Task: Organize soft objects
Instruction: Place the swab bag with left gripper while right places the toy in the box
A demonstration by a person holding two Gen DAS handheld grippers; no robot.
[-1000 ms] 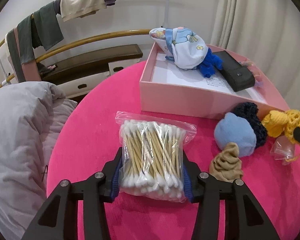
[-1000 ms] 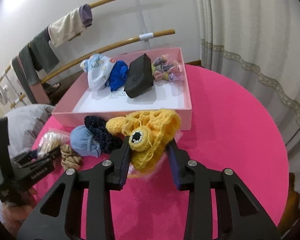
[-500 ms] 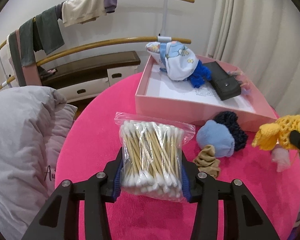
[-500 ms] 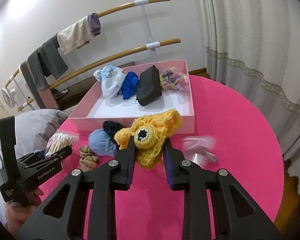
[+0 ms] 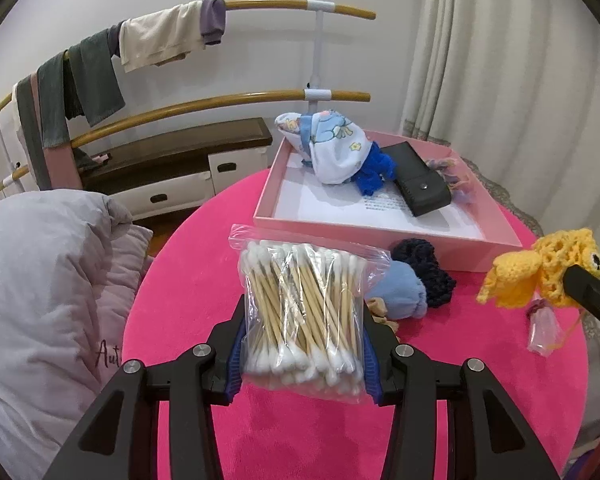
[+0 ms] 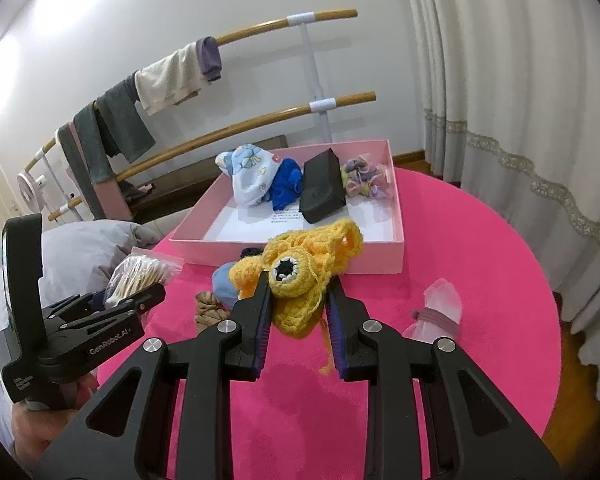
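Note:
My left gripper (image 5: 304, 344) is shut on a clear bag of cotton swabs (image 5: 304, 312), held above the pink round table (image 5: 204, 280). My right gripper (image 6: 298, 312) is shut on a yellow crochet toy (image 6: 300, 272) with a black-and-white eye, lifted off the table; the same toy (image 5: 540, 276) shows at the right of the left wrist view. Behind both lies a shallow pink box (image 6: 300, 254) holding a floral cloth (image 6: 252, 176), a blue fabric piece (image 6: 286, 184), a black case (image 6: 322, 190) and pastel scrunchies (image 6: 364, 178).
On the table in front of the box lie a light blue soft ball (image 5: 400, 290), a dark knitted scrunchie (image 5: 424, 264), a beige scrunchie (image 6: 208, 310) and a small clear bag (image 6: 440, 312). A grey duvet (image 5: 40, 300) lies left; a clothes-hung rail (image 5: 160, 44) and curtains (image 6: 500, 80) stand behind.
Both grippers have risen with their loads. The yellow toy came up off the table and the small clear bag dropped away from it onto the table at the right.

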